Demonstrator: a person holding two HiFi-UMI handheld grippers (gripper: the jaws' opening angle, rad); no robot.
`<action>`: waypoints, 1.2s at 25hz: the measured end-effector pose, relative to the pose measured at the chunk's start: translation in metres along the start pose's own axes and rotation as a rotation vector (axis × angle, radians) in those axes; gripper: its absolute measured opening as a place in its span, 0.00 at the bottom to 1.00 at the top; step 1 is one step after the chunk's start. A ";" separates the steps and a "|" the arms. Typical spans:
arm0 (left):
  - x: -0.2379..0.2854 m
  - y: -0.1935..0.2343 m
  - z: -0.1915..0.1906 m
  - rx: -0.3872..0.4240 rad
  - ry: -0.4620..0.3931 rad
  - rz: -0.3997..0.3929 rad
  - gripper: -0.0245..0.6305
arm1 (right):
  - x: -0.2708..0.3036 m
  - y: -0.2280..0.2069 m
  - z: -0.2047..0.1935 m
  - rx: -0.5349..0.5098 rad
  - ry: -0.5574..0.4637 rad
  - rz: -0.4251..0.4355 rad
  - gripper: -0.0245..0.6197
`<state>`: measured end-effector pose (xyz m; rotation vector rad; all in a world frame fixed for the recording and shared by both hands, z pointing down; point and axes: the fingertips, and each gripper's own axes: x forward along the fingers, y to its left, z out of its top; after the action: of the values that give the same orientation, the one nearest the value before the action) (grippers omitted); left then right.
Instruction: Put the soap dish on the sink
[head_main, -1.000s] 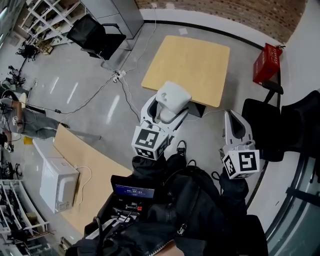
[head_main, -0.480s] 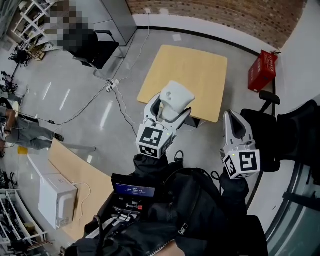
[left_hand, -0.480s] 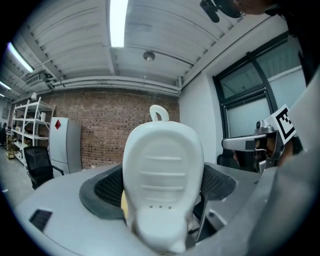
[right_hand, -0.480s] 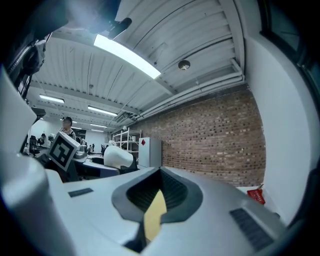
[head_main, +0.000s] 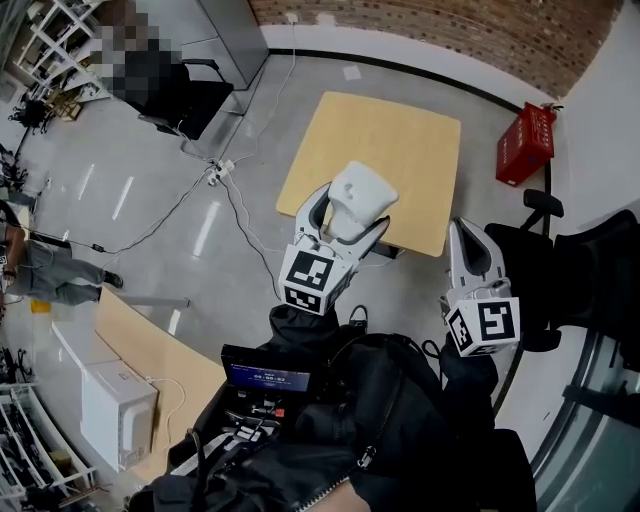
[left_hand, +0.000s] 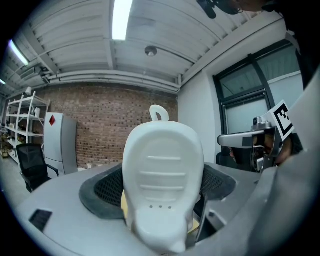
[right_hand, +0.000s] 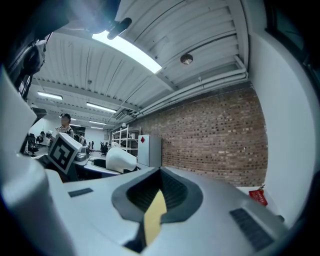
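My left gripper (head_main: 347, 222) is shut on a white soap dish (head_main: 358, 194), held in the air above the floor, by the near edge of a wooden table (head_main: 400, 135). In the left gripper view the ribbed dish (left_hand: 162, 170) fills the middle, clamped between the jaws and pointing up and forward. My right gripper (head_main: 470, 238) hangs at the right with its jaws together and nothing between them (right_hand: 156, 212). From the right gripper view the dish (right_hand: 121, 160) shows off to the left. No sink is visible in any view.
A red box (head_main: 528, 143) stands by the brick wall at the back right. Black chairs (head_main: 545, 265) crowd the right side. Another black chair (head_main: 185, 85) and a floor cable (head_main: 215, 175) lie at the left. A white appliance (head_main: 115, 415) sits on a wooden counter at the lower left.
The left gripper with the soap dish has drifted a little right and toward the table. The right gripper has hardly moved.
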<state>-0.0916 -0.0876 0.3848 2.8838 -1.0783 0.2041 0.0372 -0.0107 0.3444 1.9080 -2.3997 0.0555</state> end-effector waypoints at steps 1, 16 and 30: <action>0.002 0.003 -0.002 0.006 0.008 -0.004 0.74 | 0.004 0.002 -0.001 -0.002 0.006 0.000 0.05; 0.034 0.019 -0.029 -0.023 0.071 -0.082 0.74 | 0.033 -0.002 -0.020 0.011 0.079 -0.027 0.05; 0.107 0.027 -0.030 0.001 0.115 -0.042 0.74 | 0.086 -0.067 -0.026 0.056 0.043 0.015 0.05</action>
<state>-0.0325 -0.1739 0.4300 2.8521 -0.9977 0.3637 0.0844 -0.1077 0.3761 1.8915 -2.4102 0.1646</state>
